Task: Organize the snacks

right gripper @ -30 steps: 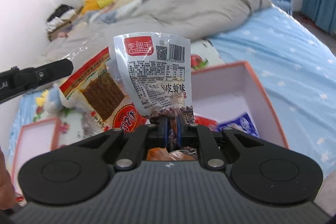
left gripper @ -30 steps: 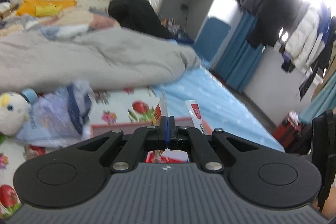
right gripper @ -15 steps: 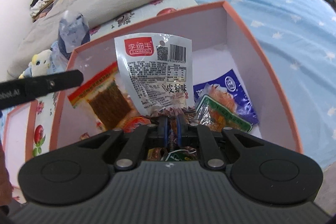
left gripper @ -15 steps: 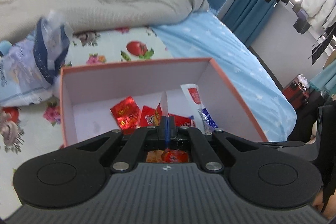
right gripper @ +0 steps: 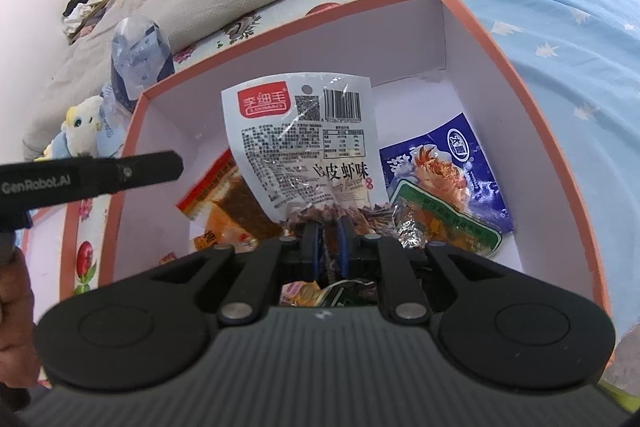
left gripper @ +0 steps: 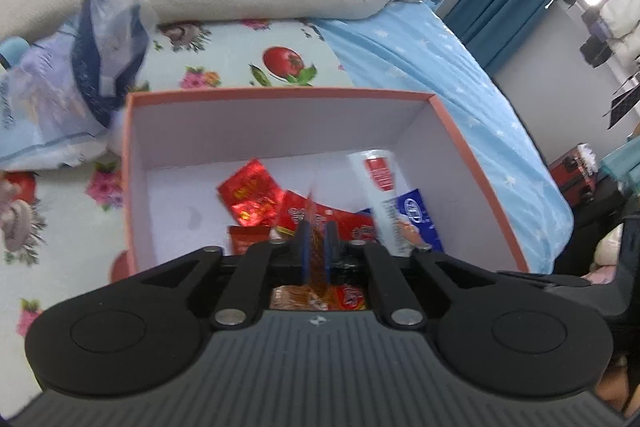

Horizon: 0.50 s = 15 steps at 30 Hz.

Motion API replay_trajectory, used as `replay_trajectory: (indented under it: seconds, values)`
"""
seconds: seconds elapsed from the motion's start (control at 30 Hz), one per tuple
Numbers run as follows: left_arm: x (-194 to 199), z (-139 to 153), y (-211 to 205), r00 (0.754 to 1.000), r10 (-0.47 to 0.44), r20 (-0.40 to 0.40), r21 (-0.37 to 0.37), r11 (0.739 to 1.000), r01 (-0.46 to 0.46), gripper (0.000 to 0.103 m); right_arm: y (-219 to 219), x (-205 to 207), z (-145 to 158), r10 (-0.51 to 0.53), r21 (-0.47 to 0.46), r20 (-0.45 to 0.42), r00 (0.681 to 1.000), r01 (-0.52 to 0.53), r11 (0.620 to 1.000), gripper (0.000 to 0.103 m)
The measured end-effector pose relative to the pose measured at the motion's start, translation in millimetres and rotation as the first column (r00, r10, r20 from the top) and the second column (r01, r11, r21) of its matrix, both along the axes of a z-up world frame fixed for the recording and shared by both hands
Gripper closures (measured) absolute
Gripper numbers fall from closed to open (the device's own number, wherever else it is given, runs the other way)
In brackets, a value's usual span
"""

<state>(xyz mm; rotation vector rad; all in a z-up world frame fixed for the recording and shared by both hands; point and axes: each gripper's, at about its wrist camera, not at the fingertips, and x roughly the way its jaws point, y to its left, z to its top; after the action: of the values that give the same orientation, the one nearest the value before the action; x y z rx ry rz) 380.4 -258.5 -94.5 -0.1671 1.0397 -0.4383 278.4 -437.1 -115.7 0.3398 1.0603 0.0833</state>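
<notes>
Left gripper (left gripper: 315, 245) slightly parted around an orange snack packet (left gripper: 316, 259); right gripper (right gripper: 326, 243) pinching a white shrimp packet (right gripper: 304, 143), both low-centre, above the pink box (right gripper: 472, 75).

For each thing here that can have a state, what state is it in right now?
Box: open, lidless, partly filled with snack packets.
White packet: clamped upright in the right tongs, over the box.
Clear packet: edge-on between the left tongs, which stand slightly apart.
Blue packet: lying flat in the box.
Red packet: lying in the box.
</notes>
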Motion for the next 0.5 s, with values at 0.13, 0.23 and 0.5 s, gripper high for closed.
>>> replay_trajectory:
  seconds: [0.13,0.23,0.5]
  values:
    - [-10,20,10,0.999,0.009,0.046,-0.013,1.000,-0.008,0.047,-2,-8,15,-0.021,0.001,0.024,0.999,0.021,1.000,0.060]
    - [-20,39,17,0.996,0.014,0.088,-0.011,1.000,-0.013,0.045,-1,-19,33,-0.026,-0.007,0.065,0.998,0.026,1.000,0.054]
    - [-66,96,36,0.978,0.000,0.209,-0.026,1.000,0.005,0.045,5,-59,93,-0.056,-0.017,0.203,0.978,0.061,0.998,0.054]
